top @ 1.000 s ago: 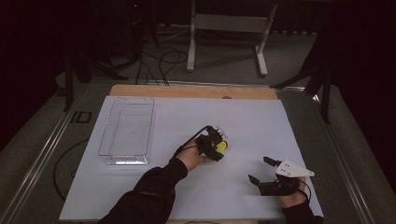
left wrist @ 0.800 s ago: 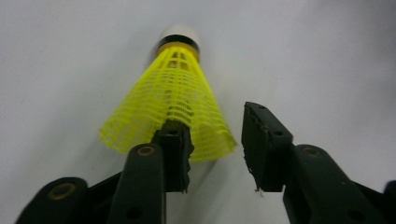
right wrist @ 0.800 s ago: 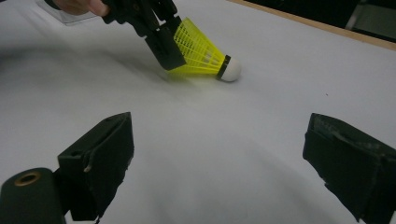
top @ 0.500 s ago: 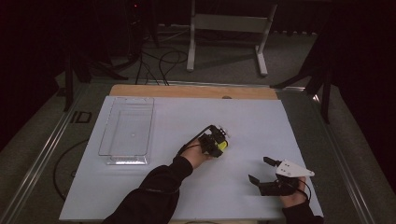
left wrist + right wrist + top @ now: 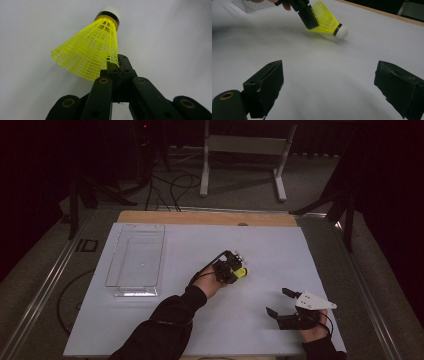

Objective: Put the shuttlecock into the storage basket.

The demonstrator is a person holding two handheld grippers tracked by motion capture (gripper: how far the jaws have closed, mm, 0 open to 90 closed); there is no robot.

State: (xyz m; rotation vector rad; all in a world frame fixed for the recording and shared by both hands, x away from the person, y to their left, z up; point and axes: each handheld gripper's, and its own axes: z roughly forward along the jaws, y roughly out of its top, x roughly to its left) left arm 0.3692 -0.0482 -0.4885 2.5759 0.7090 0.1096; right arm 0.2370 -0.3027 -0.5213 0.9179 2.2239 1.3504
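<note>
White bench [image 5: 270, 250] under dim light, dark floor and a grey metal stand [image 5: 245, 150] beyond its far edge.

Left gripper [image 5: 231, 268] near mid-bench, jaws just closed and pinched tight on the rim of a yellow shuttlecock [image 5: 92, 52]. Mesh skirt caught at one edge between the black jaws in the left gripper view, rest of the skirt flaring to one side, white cork tip with black band pointing away from the gripper. Same shuttlecock [image 5: 325, 21] seen from the right gripper view: tilted, cork end low and close above the bench, skirt end raised in the jaws; whether the cork touches the surface cannot be told. Left hand [image 5: 207, 282] and dark sleeve reaching in from the near edge.

Right gripper [image 5: 282, 302] near the bench's near right corner, well apart from the shuttlecock, jaws spread wide with bare bench between them, grey three-cornered plate on top.

Clear plastic tray [image 5: 135, 262] lying on the left part of the bench, well apart from both grippers.
</note>
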